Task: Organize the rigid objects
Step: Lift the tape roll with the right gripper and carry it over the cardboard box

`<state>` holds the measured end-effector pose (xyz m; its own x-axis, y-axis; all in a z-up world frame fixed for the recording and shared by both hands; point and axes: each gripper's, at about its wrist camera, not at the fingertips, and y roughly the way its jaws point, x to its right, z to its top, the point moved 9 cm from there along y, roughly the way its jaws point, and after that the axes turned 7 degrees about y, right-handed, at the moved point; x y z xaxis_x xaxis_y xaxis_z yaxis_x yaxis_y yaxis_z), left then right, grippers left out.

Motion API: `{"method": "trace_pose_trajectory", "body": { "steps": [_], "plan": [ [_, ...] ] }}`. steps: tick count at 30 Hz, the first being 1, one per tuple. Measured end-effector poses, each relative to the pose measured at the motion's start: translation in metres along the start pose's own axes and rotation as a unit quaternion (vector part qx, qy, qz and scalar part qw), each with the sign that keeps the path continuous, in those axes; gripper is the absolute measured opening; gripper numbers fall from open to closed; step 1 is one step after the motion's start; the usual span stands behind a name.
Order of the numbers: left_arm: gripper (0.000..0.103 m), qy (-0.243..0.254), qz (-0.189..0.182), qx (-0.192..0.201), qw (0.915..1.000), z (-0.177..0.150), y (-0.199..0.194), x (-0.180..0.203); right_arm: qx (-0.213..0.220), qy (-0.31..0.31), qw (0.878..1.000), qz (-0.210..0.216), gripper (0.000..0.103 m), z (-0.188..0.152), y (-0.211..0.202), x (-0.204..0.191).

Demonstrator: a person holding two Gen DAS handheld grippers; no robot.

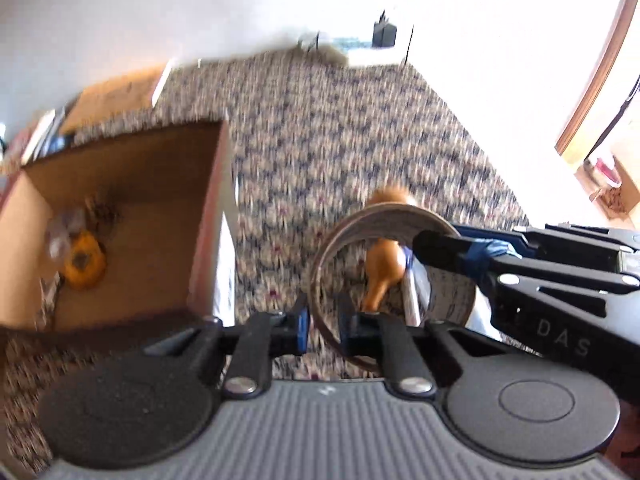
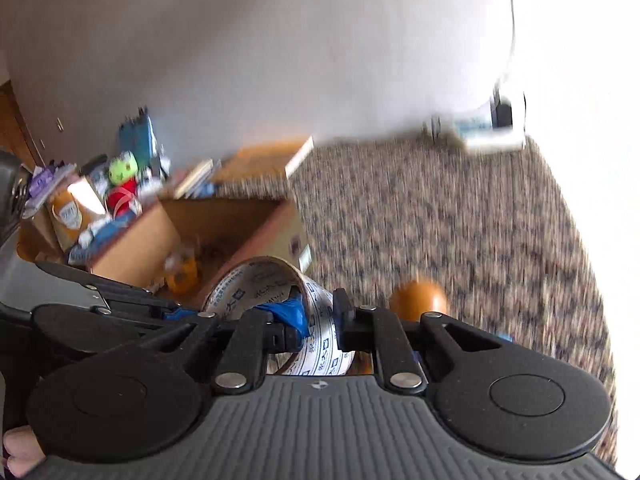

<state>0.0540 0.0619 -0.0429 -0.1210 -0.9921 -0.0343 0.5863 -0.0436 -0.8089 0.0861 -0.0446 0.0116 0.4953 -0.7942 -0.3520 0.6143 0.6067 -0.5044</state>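
Both grippers hold one roll of tape (image 1: 394, 276), a wide ring with printed lettering, above the carpet. My left gripper (image 1: 323, 326) is shut on the roll's near rim. My right gripper (image 2: 322, 326) is shut on the roll's wall (image 2: 320, 312); it reaches in from the right in the left wrist view (image 1: 436, 250). An open cardboard box (image 1: 208, 216) stands to the left, with an orange ring-shaped object (image 1: 84, 260) and small clutter inside. The box also shows in the right wrist view (image 2: 256, 236). A brown wooden pear-shaped object (image 1: 384, 268) lies on the carpet, seen through the roll.
Patterned carpet (image 1: 340, 140) covers the floor. A second box (image 2: 72, 216) full of mixed items stands far left against the white wall. A flat cardboard sheet (image 1: 116, 100) lies behind the open box. A power strip and plug (image 1: 380, 36) sit at the wall.
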Motion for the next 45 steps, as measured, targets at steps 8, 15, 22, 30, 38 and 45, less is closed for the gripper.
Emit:
{"method": "trace_pose_trajectory", "body": {
  "steps": [8, 15, 22, 30, 38, 45],
  "plan": [
    [0.011, 0.022, 0.033, 0.086, 0.9955, 0.061, -0.047, -0.060, 0.076, -0.020, 0.997, 0.023, 0.000, 0.048, 0.036, -0.064],
    [0.011, 0.015, 0.065, 0.126, 0.9899, 0.081, -0.053, -0.150, 0.039, -0.007, 0.999, 0.025, 0.000, 0.042, 0.109, -0.106],
    [0.010, 0.042, 0.060, 0.063, 0.9953, 0.054, 0.004, -0.204, -0.049, -0.038, 0.997, -0.040, 0.000, 0.006, 0.174, -0.114],
    [0.010, 0.021, -0.018, -0.030, 0.9992, 0.027, 0.070, -0.224, -0.144, 0.004, 0.987, -0.077, 0.000, -0.019, 0.224, -0.100],
    [0.010, -0.005, -0.027, -0.060, 0.9978, 0.021, 0.089, -0.246, -0.198, 0.029, 0.973, -0.114, 0.000, -0.026, 0.252, -0.097],
    [0.015, -0.003, -0.015, -0.055, 0.9984, 0.013, 0.089, -0.256, -0.204, 0.090, 0.972, -0.081, 0.000, -0.026, 0.274, -0.102]
  ]
}}
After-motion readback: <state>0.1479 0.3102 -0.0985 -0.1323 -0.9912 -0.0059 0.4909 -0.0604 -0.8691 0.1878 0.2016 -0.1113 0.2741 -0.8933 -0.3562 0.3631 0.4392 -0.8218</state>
